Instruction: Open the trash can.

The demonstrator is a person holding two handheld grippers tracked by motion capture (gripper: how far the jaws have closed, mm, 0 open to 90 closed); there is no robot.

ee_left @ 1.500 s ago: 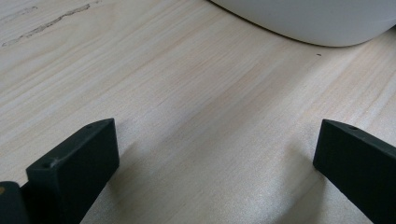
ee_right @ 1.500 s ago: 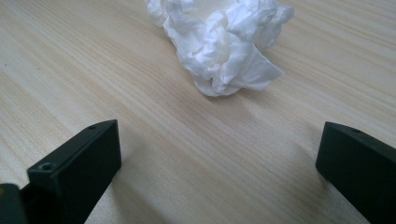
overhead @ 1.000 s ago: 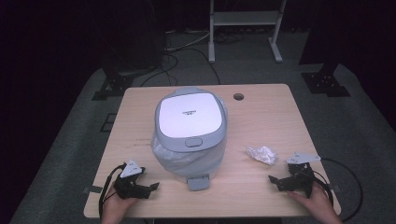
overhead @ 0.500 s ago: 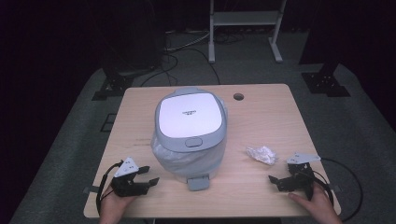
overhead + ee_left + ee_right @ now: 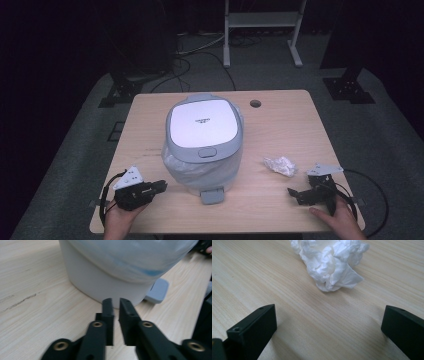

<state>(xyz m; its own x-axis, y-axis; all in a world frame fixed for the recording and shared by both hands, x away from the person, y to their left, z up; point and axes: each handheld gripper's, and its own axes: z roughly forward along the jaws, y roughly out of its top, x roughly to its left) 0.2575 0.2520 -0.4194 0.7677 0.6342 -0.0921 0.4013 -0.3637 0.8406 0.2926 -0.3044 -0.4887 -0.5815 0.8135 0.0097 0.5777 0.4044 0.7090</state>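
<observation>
The left gripper (image 5: 159,187) hovers at the near left of the pale wooden counter (image 5: 280,125), its fingers (image 5: 108,312) having just been closing — now nearly together with only a thin slit between them and nothing held. They point at the round grey-and-white pedal bin lined with a clear plastic bag (image 5: 202,145), which stands in the middle of the counter, lid down, its grey foot pedal (image 5: 212,195) jutting toward the near edge.

Over on the near right, the right gripper (image 5: 295,192) sits low with its fingers (image 5: 253,327) spread wide and empty, aimed at the crumpled white tissue paper wad (image 5: 280,165) — that lies just beyond the fingertips, untouched, to the right of the bin.

The step in hand looks like a two-hand job: the closed left fingers press the pedal to pop the lid while the right picks up the wad. To do it well, bring the left tips squarely down on the pedal's flat, not its edge, so the light bin does not skid or tip. The right should slide forward until the wad sits fully between its fingers, then close gently on the bulk rather than a loose corner.

The count: one bin, one pedal, one paper wad, two grippers.
</observation>
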